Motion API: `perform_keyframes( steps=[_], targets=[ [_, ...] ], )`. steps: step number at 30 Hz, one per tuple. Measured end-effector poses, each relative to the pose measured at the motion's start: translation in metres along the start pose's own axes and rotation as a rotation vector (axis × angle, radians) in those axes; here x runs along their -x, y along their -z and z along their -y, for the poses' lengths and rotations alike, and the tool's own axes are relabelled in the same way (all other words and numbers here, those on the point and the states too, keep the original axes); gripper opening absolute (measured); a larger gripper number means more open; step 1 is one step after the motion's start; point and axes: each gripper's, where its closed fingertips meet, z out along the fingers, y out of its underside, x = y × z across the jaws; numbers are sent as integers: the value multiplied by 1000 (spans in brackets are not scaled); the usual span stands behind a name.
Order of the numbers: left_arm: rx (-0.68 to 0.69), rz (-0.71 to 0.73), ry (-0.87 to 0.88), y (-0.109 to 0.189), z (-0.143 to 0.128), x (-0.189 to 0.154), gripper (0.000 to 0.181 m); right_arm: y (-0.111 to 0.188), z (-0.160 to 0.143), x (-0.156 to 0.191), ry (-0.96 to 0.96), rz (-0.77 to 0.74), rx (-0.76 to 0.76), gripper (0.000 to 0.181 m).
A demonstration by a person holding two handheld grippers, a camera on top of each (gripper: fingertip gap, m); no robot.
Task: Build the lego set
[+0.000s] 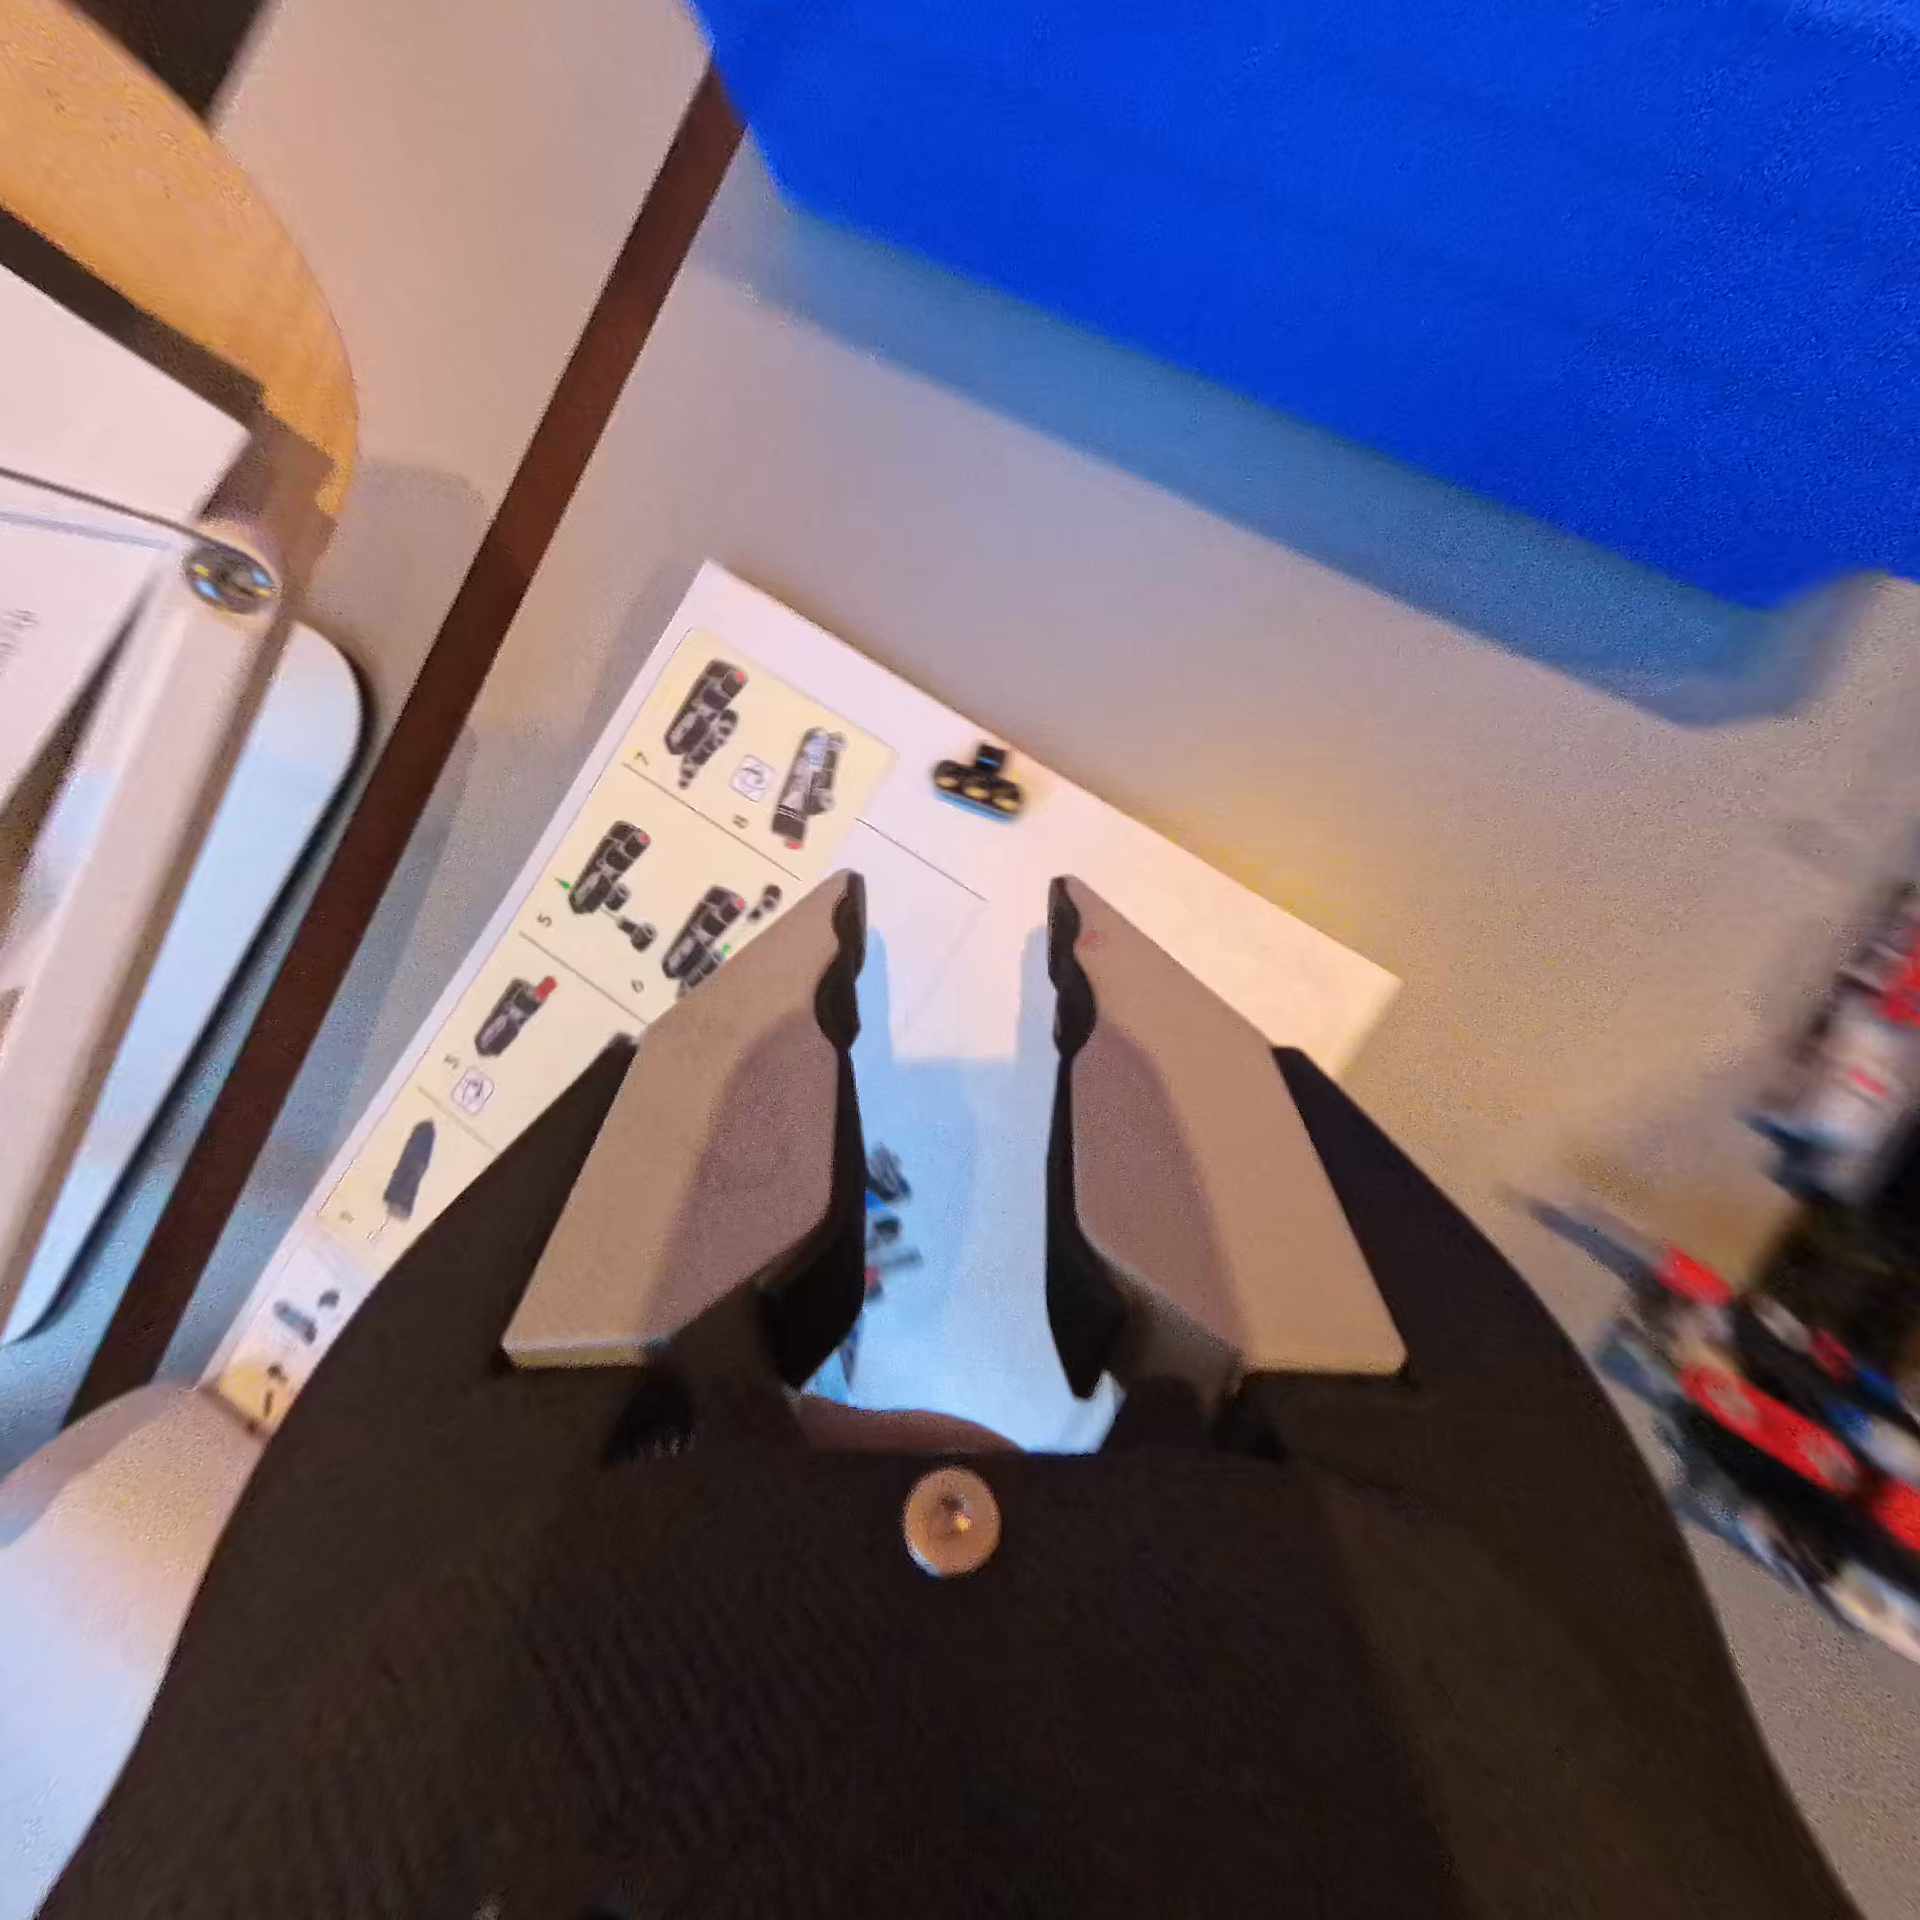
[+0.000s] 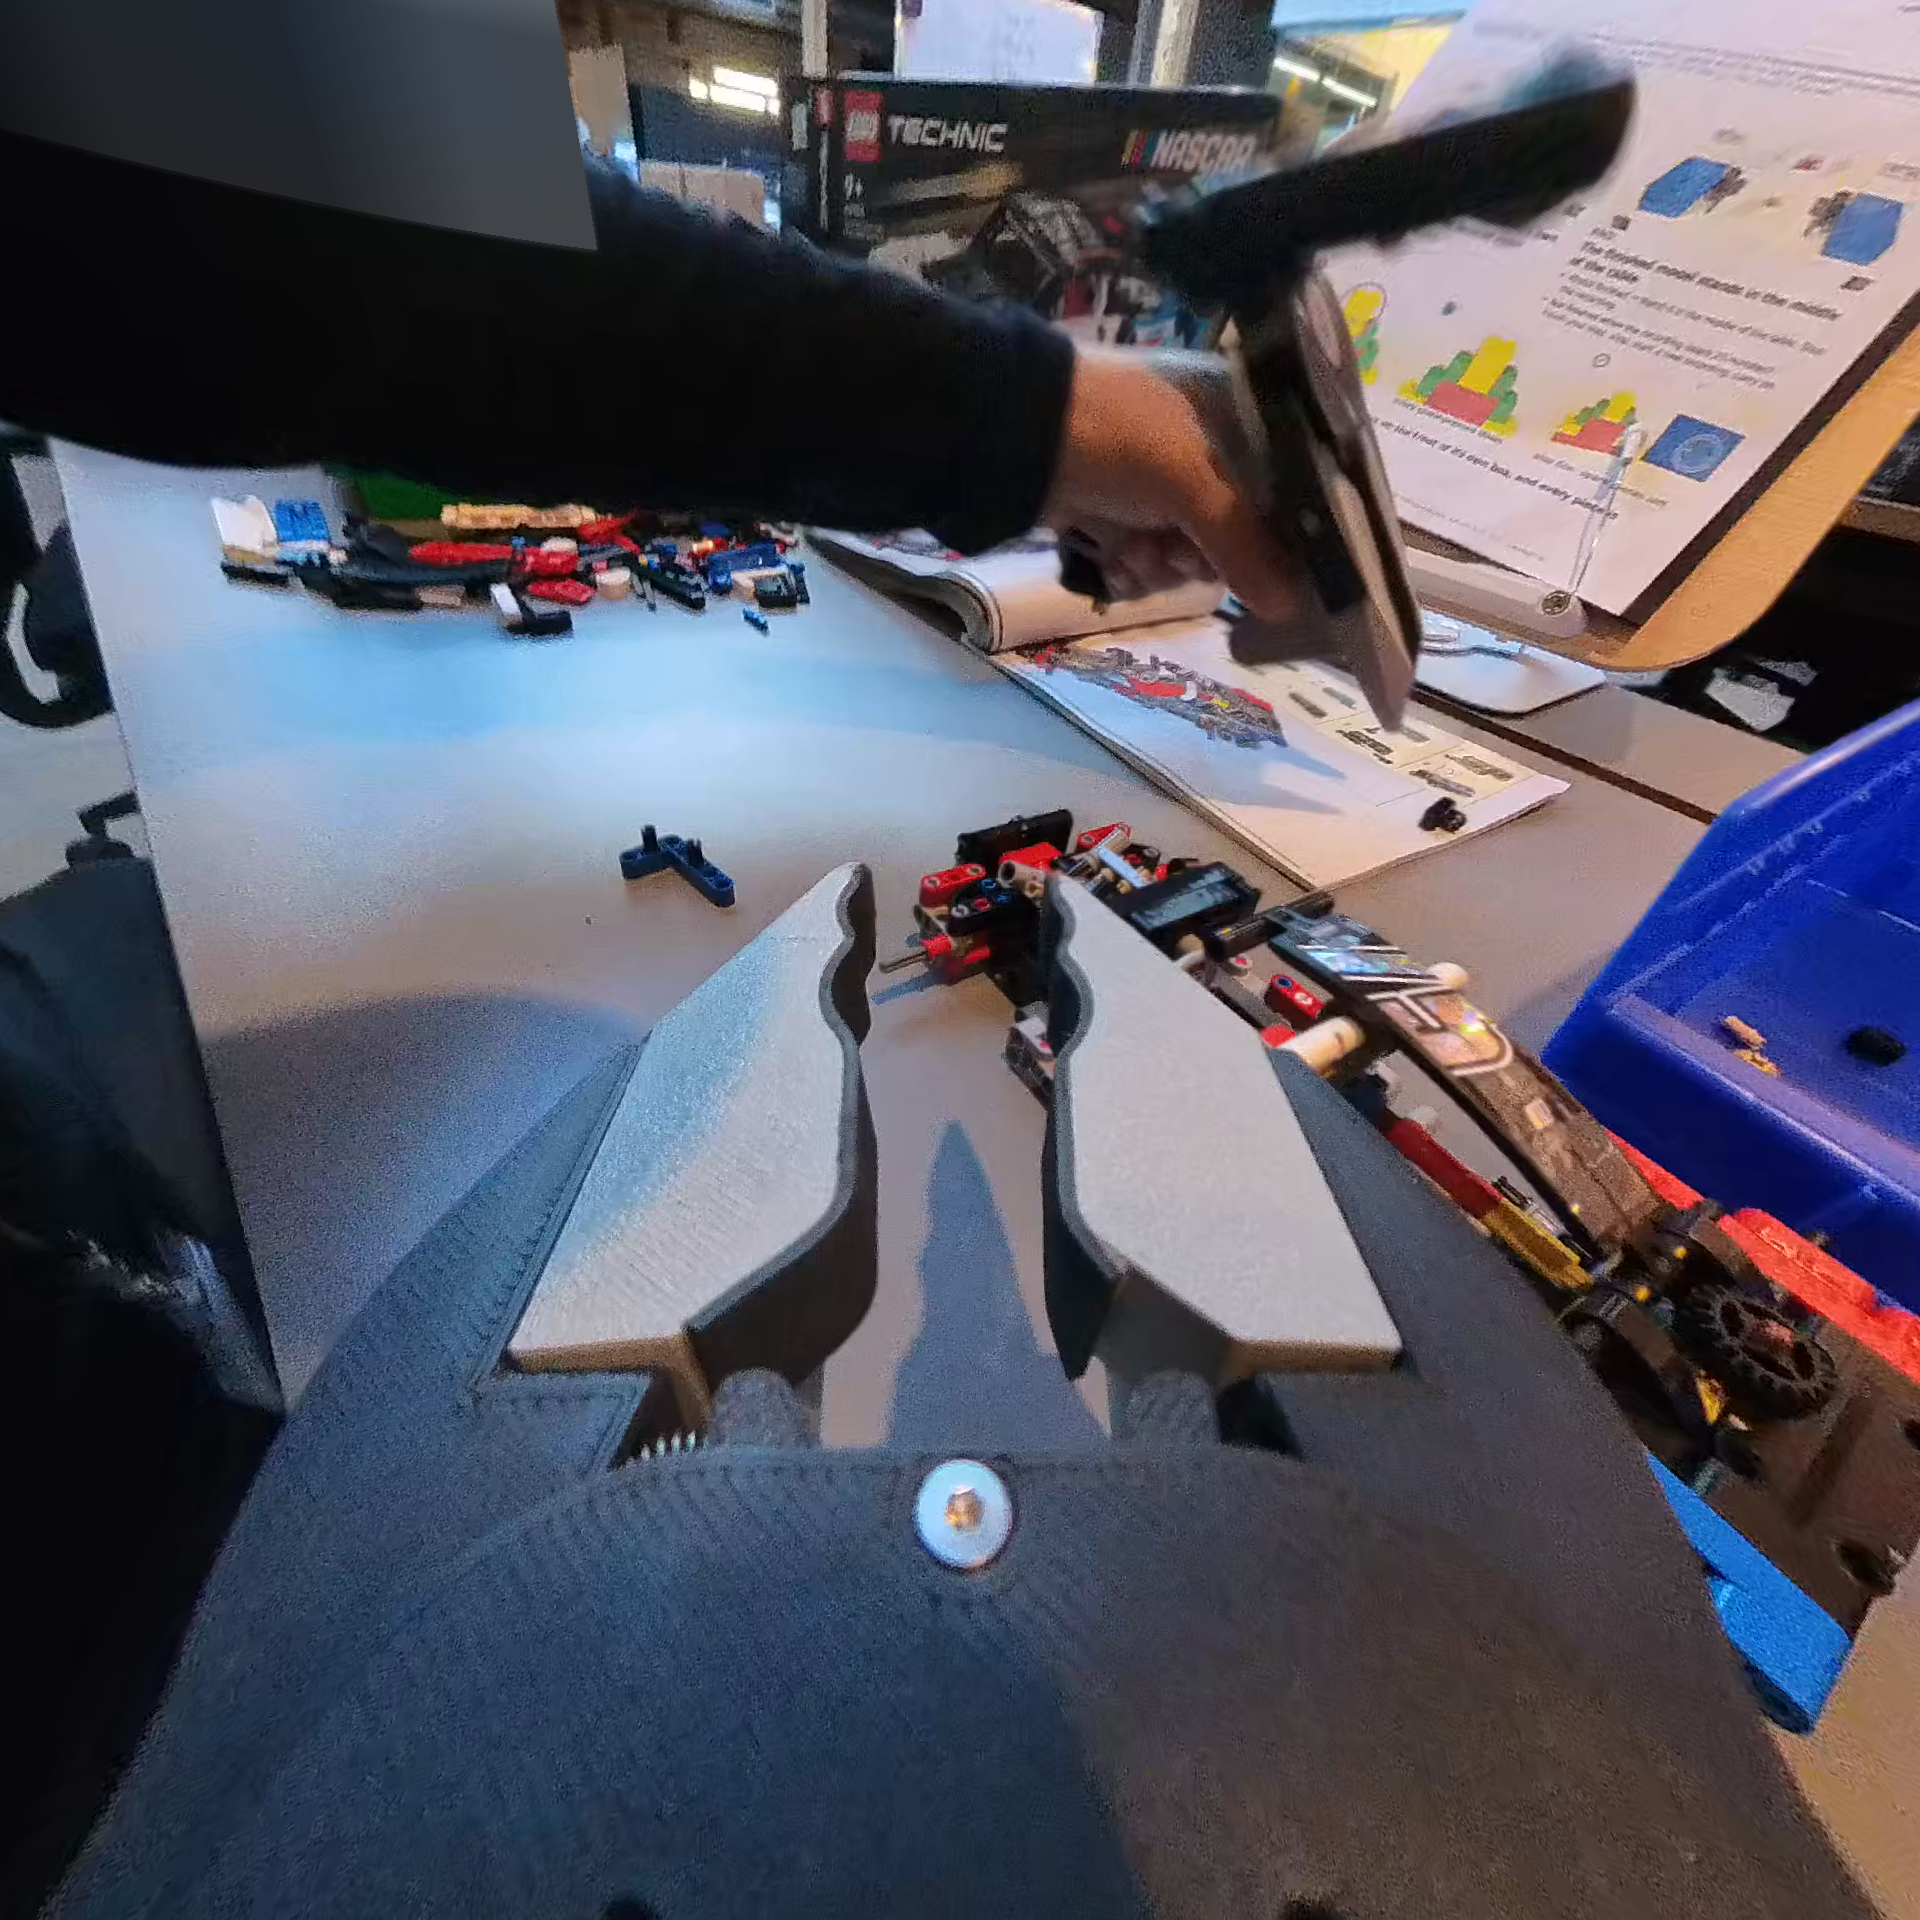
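Right wrist view: grey tabletop [image 2: 520,790], then open white instruction booklet [image 2: 1226,769] as landmark. Just beside booklet, partly built black-and-red lego car [image 2: 1195,935]. Over that car, right gripper [image 2: 956,914], jaws spread, empty. Above booklet, left gripper [image 1: 956,894], jaws likewise spread.

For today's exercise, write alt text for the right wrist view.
The open right gripper hovers over a half-built lego car on a grey table. Beyond, a hand holds the left gripper above an instruction booklet.
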Motion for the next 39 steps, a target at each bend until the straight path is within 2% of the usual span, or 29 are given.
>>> perform_keyframes(
  steps=[2, 5, 7, 9, 11, 12, 14, 19, 21, 23, 28, 31, 32, 35, 39],
  targets=[
    [89, -35, 65, -29, -3, 6, 37, 2, 2, -3, -26, -2, -18, 28],
    [95, -75, 78, -44, 3, 2, 36, 3, 3, -3, -25, -1, -26, 27],
    [105, -69, 62, -46, 5, 1, 27, 2, 2, -2, -23, 5, -23, 27],
    [112, -86, 32, -48, 3, -5, 6, 2, 2, -3, -29, 8, -20, 27],
    [107, -64, -1, -49, 2, -5, 6, 2, 2, -4, -39, 7, -21, 27],
    [115, -54, 2, -48, 1, -5, 8, 2, 2, -5, -44, 7, -23, 27],
    [119, -47, 4, -45, 3, -4, 31, 1, 2, -5, -52, 10, -20, 25],
    [97, -104, 6, -44, 14, -8, 34, 0, 0, -5, -40, 3, -6, 23],
    [113, -107, -7, -50, 14, -8, 26, 0, -1, -4, -36, 5, -2, 23],
    [100, -150, -21, -54, 18, -17, 6, 0, -1, -4, -36, 7, -1, 23],
    [91, -139, -81, -51, 16, -24, 0, 0, 0, -5, -51, 7, -8, 21],
    [98, -102, -99, -44, 16, -21, 3, 1, 0, -6, -51, 4, -12, 21],
    [84, -116, -105, -41, 19, -23, 10, 1, 1, -6, -49, 2, -14, 21],
    [56, -158, -161, -31, 29, -30, 15, 1, 0, -6, -50, 2, -12, 19],
    [181, -146, -317, -43, 17, -27, 31, 0, 0, -6, -52, 5, -8, 19]
  ],
)
